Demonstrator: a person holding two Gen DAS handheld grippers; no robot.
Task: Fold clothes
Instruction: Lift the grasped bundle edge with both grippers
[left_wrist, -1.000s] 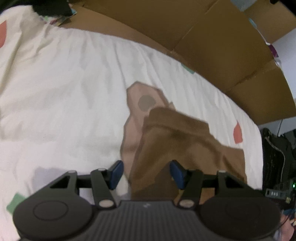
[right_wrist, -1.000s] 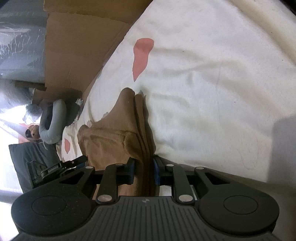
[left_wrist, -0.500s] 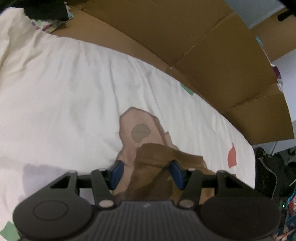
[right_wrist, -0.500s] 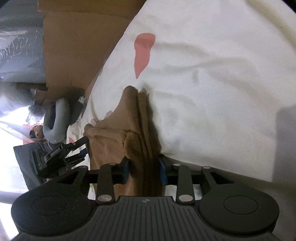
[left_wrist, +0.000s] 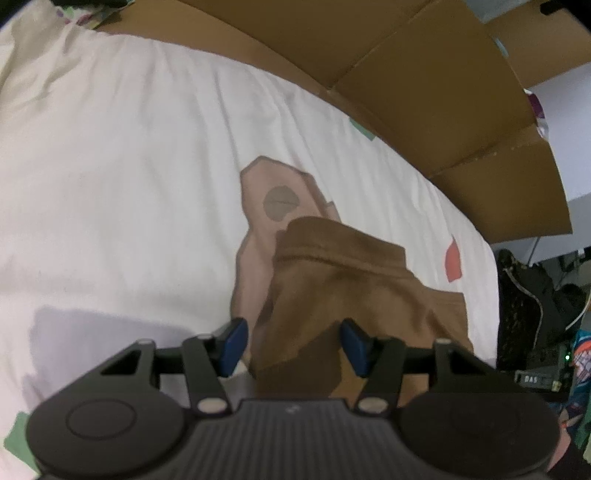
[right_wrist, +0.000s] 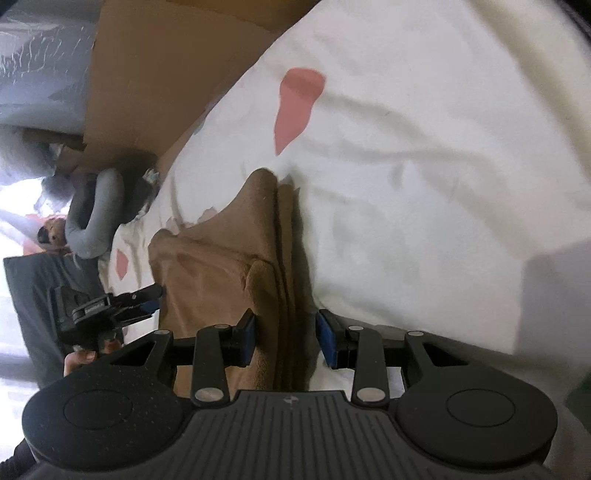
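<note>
brown garment (left_wrist: 343, 291) is seen bunched on the bed sheet (left_wrist: 129, 177); left gripper (left_wrist: 291, 345) and right gripper (right_wrist: 284, 341) jaws stand apart, cloth between them, pads not pressing.

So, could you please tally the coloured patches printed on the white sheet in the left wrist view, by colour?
Tan patch with a grey spot: 1
Red patch: 1
Green patches: 2
Total: 4, printed on the white sheet; more may be hidden under the brown garment.
</note>
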